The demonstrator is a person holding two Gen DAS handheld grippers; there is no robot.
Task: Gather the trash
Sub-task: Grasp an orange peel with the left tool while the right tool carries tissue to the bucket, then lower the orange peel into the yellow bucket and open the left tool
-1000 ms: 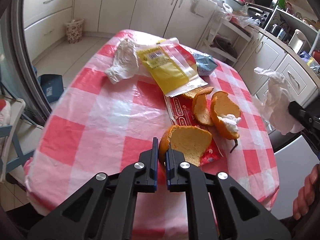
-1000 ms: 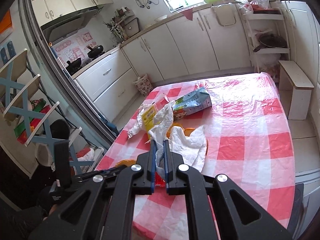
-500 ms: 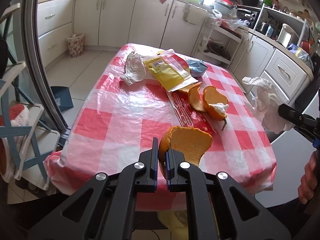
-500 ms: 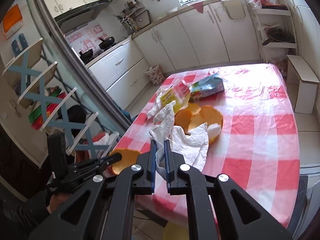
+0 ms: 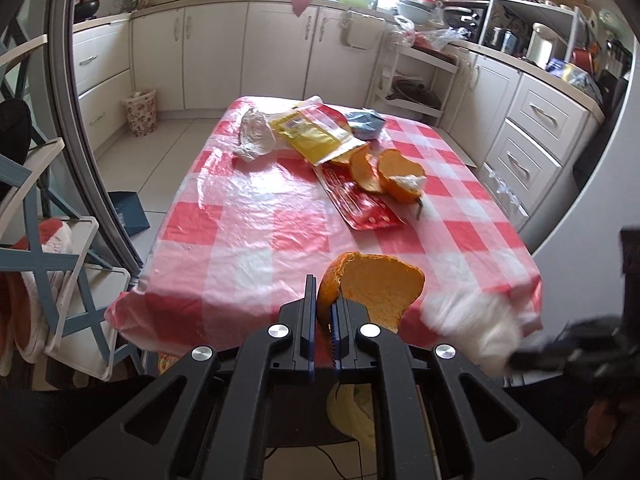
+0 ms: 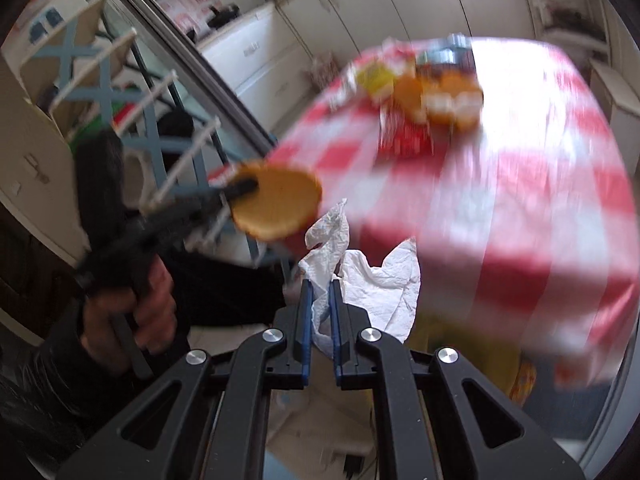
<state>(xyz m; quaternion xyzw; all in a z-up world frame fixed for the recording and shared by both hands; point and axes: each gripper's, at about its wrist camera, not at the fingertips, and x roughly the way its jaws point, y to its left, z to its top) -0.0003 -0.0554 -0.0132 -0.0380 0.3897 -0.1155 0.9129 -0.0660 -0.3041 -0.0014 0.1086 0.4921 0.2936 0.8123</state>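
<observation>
My left gripper (image 5: 322, 292) is shut on a piece of orange peel (image 5: 376, 288) and holds it off the near edge of the checked table (image 5: 256, 232). The peel also shows in the right wrist view (image 6: 280, 204). My right gripper (image 6: 320, 296) is shut on a crumpled white napkin (image 6: 376, 280), held low beside the table's near edge; it shows blurred in the left wrist view (image 5: 472, 324). On the table lie more orange peels (image 5: 384, 172), a red wrapper (image 5: 356, 204), a yellow bag (image 5: 316, 138), a crumpled white tissue (image 5: 254, 136) and a blue carton (image 5: 366, 124).
A yellow bag-like thing (image 5: 352, 412) sits below the table's near edge under my grippers. A blue and white chair (image 5: 52, 248) stands to the left. White kitchen cabinets (image 5: 280, 56) line the back and right. A small patterned bin (image 5: 140, 110) stands on the floor.
Both grippers have pulled back from the table and lowered past its near edge, each still holding its item. The right wrist view is now motion-blurred.
</observation>
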